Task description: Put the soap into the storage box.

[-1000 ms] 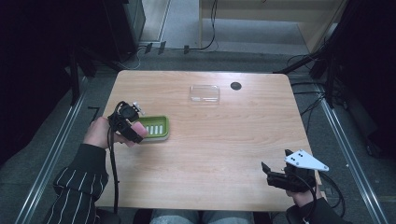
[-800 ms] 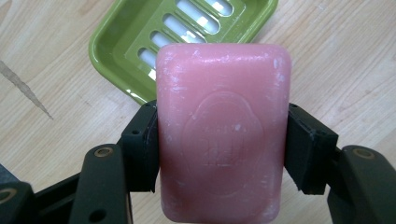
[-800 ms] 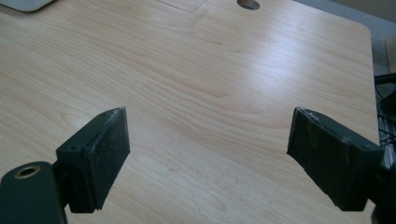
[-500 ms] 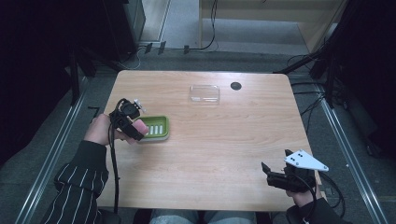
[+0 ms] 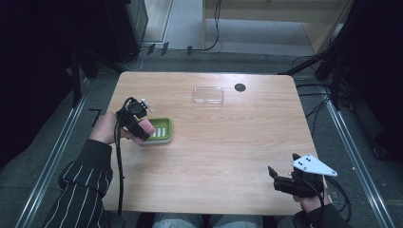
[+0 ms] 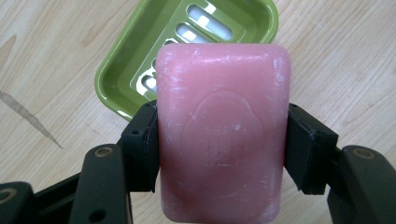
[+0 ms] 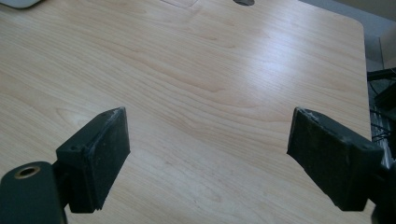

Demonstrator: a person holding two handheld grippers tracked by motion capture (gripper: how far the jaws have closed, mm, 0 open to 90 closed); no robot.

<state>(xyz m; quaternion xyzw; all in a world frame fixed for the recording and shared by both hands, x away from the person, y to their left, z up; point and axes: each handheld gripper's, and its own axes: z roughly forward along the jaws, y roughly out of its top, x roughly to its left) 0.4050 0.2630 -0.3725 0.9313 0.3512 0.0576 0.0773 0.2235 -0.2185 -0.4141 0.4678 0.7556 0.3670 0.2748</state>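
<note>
— What's my left gripper (image 6: 219, 140) got?
— It squeezes the pink soap (image 6: 223, 135) above the green soap dish (image 6: 140, 60), left side. The stamp is maybe letters; I can't read it.
— My right gripper (image 7: 208, 154)?
— Wide open, near right corner of the table (image 7: 210, 70).

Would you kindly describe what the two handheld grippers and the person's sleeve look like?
Both grippers are black with two blocky jaws. The left gripper trails a black cable along a dark sleeve with thin white stripes. The right gripper carries a grey three-cornered plate on top; in its own view its pads look scuffed at the edges.
</note>
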